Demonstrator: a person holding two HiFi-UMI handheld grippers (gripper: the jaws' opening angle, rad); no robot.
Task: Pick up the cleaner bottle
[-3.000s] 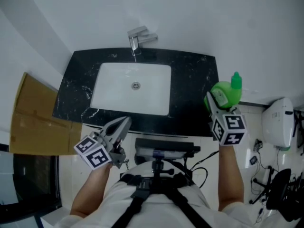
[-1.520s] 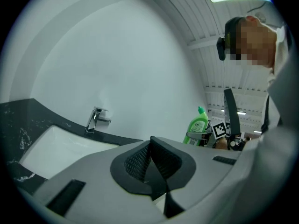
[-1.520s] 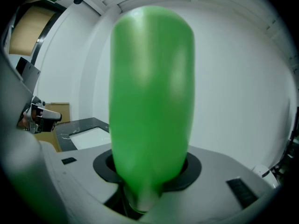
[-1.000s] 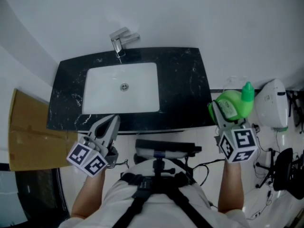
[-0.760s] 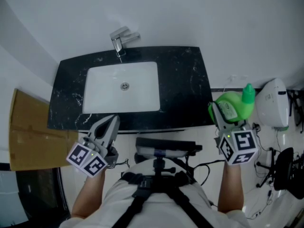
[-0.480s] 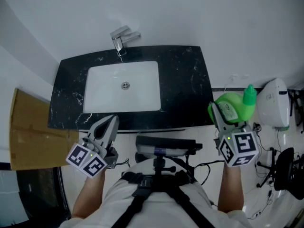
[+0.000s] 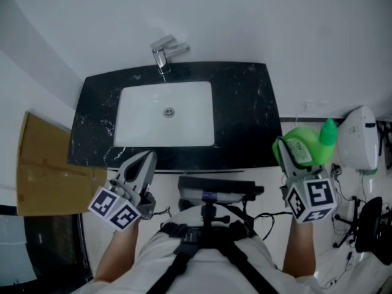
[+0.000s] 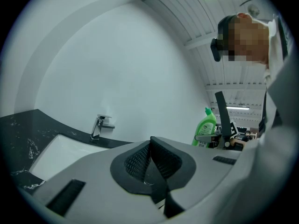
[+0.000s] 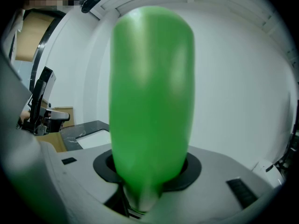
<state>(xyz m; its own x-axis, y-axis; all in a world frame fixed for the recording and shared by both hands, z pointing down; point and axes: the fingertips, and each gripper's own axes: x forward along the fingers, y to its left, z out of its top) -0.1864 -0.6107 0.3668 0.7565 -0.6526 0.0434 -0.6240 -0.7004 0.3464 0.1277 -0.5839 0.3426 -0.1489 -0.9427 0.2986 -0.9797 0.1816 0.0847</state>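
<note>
Pickup looks basically done: right gripper [image 7: 290, 159] is clamped on the green cleaner bottle [image 7: 304, 147], held up at middle right, clear of the counter [image 7: 245, 115], while the left gripper [image 7: 142, 164] is pinched closed and empty.

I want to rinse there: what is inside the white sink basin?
Only the round drain shows in the sink basin. The head view sees all of it; nothing covers any part.

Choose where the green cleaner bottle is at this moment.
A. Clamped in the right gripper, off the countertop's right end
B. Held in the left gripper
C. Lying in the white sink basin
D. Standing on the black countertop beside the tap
A: the green cleaner bottle sits clamped in the right gripper, past the right end of the countertop, while the left gripper is shut on nothing.
</note>
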